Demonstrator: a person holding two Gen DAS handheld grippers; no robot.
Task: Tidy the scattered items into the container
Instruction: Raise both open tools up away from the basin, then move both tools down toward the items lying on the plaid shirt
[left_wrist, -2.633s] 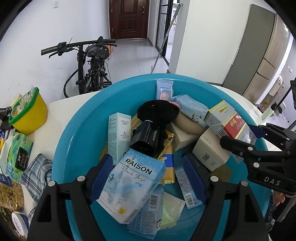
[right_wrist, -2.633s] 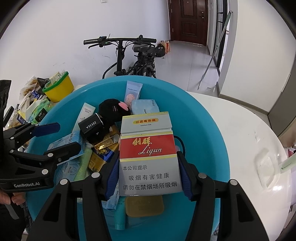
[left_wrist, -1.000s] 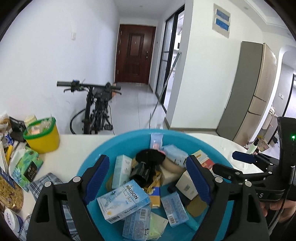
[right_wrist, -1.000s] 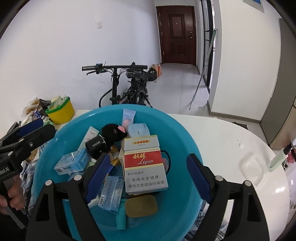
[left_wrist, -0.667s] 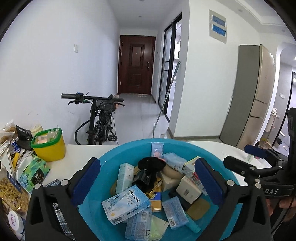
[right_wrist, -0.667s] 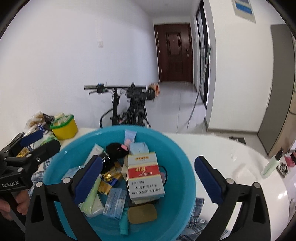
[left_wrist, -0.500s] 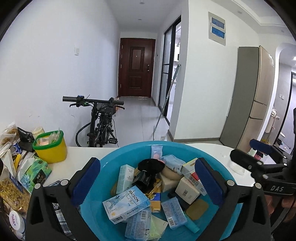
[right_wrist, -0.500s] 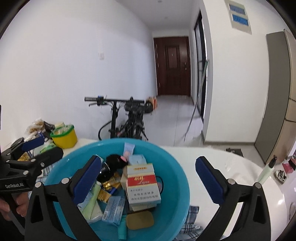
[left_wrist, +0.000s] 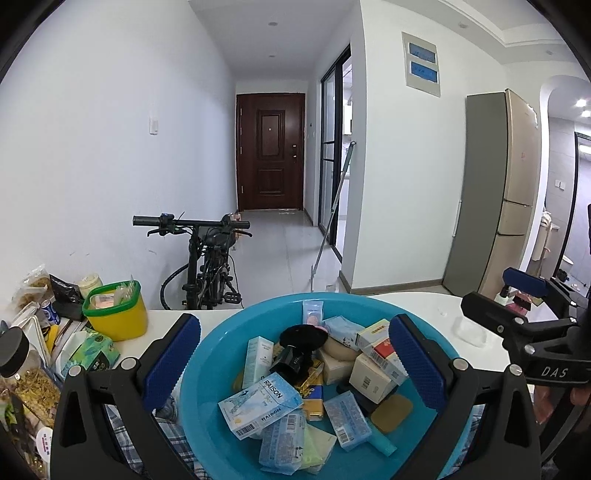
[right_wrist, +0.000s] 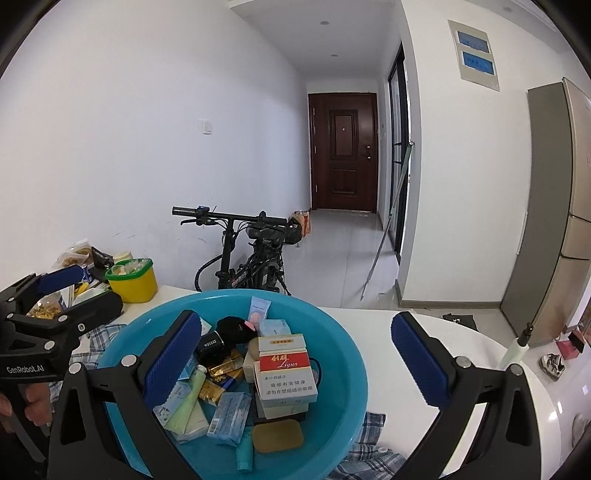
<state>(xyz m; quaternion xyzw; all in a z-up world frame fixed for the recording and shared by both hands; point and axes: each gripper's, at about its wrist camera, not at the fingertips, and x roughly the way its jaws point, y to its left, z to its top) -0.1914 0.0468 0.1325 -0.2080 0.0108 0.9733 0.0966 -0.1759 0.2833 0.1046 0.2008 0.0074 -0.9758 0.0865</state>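
A blue basin (left_wrist: 214, 354) stands on the white table and holds several small items. Among them are a pale blue RAISON box (left_wrist: 258, 406), a red and white carton (right_wrist: 286, 369) and a black plush toy (left_wrist: 303, 338). My left gripper (left_wrist: 293, 363) hangs open above the basin's near side with nothing between its blue pads (left_wrist: 171, 362). My right gripper (right_wrist: 297, 358) is likewise wide open above the basin, holding nothing. Each gripper shows at the edge of the other's view: the right gripper (left_wrist: 517, 306) on the right, the left gripper (right_wrist: 62, 295) on the left.
A yellow tub with a green rim (left_wrist: 114, 314) and snack packets (left_wrist: 29, 369) crowd the table's left end. A plaid cloth (right_wrist: 369, 443) lies under the basin. A bottle (right_wrist: 517, 347) stands at the right. A bicycle (left_wrist: 207, 266) leans behind the table.
The left gripper let go of the RAISON box and the right gripper let go of the carton. Both opened wide and drew back and up from the basin.
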